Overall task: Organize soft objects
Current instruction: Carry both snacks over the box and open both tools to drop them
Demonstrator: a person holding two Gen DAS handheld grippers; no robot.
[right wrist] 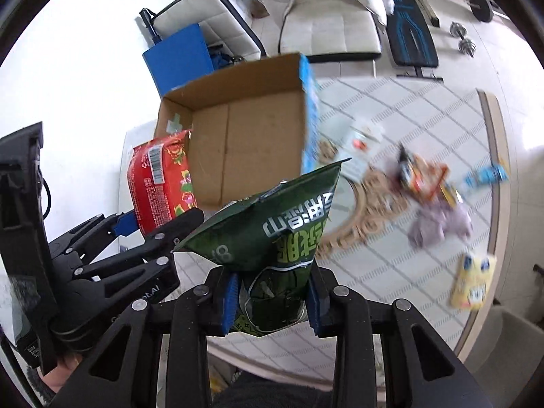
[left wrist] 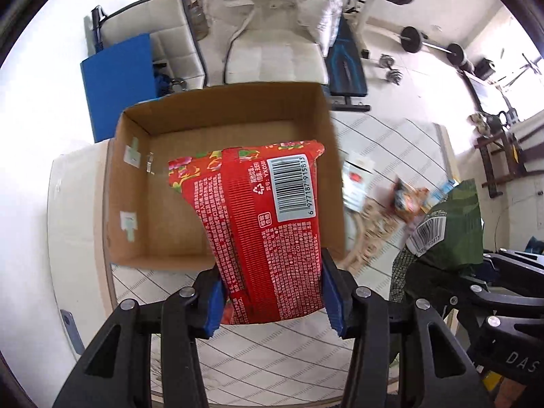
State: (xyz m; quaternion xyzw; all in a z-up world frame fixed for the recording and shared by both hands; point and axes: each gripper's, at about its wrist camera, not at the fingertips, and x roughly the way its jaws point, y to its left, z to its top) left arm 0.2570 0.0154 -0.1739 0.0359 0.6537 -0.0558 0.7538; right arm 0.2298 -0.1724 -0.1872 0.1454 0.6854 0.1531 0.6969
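My left gripper [left wrist: 273, 292] is shut on a red snack packet [left wrist: 265, 224] with a barcode, held up over the near edge of an open cardboard box [left wrist: 210, 129]. The box looks empty inside. My right gripper [right wrist: 272, 299] is shut on a dark green snack bag [right wrist: 272, 231], held in the air just right of the box [right wrist: 238, 142]. In the right wrist view the left gripper [right wrist: 159, 227] and its red packet [right wrist: 159, 183] show at the left of the box. The green bag also shows in the left wrist view [left wrist: 448, 224].
Several packets lie on the patterned round table [right wrist: 391, 265]: a white pack [right wrist: 360, 149], an orange packet [right wrist: 425, 176], a blue one [right wrist: 486, 175], a purple soft item [right wrist: 438, 224], a yellow packet [right wrist: 474, 280]. A white chair [left wrist: 272, 34], blue board [left wrist: 119, 78] and weights [left wrist: 431, 46] stand behind.
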